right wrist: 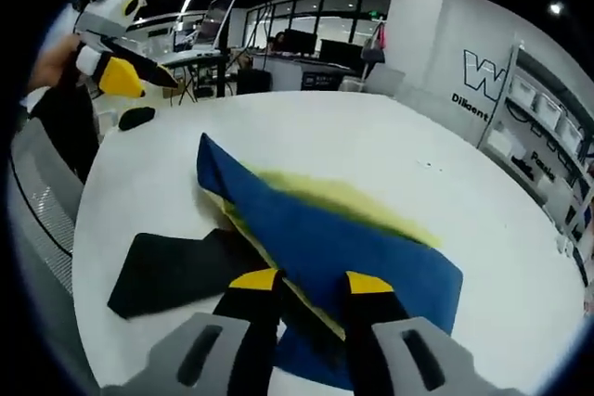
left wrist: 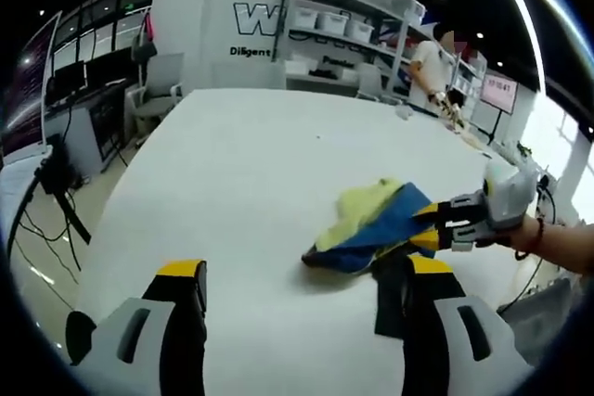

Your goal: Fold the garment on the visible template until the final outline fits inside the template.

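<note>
Yellow-tipped jaws of the right gripper (right wrist: 311, 287) rise from six o'clock in the right gripper view, standing close together right over the near edge of the garment (right wrist: 325, 238). Whether cloth is pinched between them cannot be told, since the tips overlap the fabric and hide any contact.

The garment is a blue piece with a yellow-green layer showing along its upper side. It lies crumpled on the white table (right wrist: 371, 150), its long axis running from about ten o'clock, where a blue corner points away, down towards four o'clock. A flat black template (right wrist: 176, 271) lies on the table at about eight o'clock from the jaws, and the garment's near edge overlaps its right end. Most of the cloth sits off the template, towards two o'clock.

In the left gripper view, the left gripper (left wrist: 295, 283) has its jaws spread wide apart with nothing between them, hovering above the table (left wrist: 241, 164). The garment (left wrist: 376, 224) lies at about one o'clock from it, and the right gripper (left wrist: 429, 224) meets the cloth at its right edge.

The right gripper is judged far nearer, already at the fabric; the left would need to travel forward and right to reach the opposite edge.
</note>
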`<action>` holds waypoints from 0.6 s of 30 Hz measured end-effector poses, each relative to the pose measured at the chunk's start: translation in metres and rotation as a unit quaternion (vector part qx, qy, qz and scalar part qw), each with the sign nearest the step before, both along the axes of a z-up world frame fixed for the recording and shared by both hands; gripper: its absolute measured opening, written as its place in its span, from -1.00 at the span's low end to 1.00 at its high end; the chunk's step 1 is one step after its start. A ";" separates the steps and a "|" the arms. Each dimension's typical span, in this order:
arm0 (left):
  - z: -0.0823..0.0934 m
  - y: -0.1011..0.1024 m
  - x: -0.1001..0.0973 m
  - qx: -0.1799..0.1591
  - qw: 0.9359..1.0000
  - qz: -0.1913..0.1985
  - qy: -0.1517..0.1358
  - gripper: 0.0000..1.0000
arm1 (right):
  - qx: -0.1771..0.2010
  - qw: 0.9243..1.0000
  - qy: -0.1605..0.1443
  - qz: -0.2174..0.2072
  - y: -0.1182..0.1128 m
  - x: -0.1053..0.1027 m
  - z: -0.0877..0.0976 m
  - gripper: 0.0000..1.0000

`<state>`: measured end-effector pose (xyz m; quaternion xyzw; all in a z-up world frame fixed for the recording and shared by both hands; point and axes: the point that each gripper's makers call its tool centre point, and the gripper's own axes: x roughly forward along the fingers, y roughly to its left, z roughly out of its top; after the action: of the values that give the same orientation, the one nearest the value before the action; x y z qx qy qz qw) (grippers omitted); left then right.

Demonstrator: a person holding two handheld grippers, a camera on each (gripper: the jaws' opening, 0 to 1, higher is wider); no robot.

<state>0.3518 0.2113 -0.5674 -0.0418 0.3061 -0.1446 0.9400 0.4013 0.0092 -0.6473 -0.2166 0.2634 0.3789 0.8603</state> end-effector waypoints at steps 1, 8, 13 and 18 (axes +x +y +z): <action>0.000 0.000 0.000 -0.001 1.000 0.000 0.000 0.66 | 0.000 1.000 -0.001 0.000 0.000 0.000 0.000 -0.75; -0.001 0.000 0.001 -0.007 1.000 0.001 0.003 0.63 | 0.012 1.000 -0.007 0.005 0.000 0.005 0.008 -1.00; -0.001 -0.003 0.002 -0.009 1.000 -0.004 0.001 0.63 | 0.035 0.999 -0.014 -0.018 -0.008 0.011 0.026 -1.00; 0.003 -0.014 0.007 -0.011 0.999 -0.036 -0.009 0.66 | 0.048 0.997 -0.029 -0.050 -0.029 0.025 0.046 -1.00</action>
<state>0.3593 0.1971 -0.5649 -0.0395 0.2971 -0.1823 0.9364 0.4262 -0.0193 -0.6013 -0.1720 0.2303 0.3415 0.8949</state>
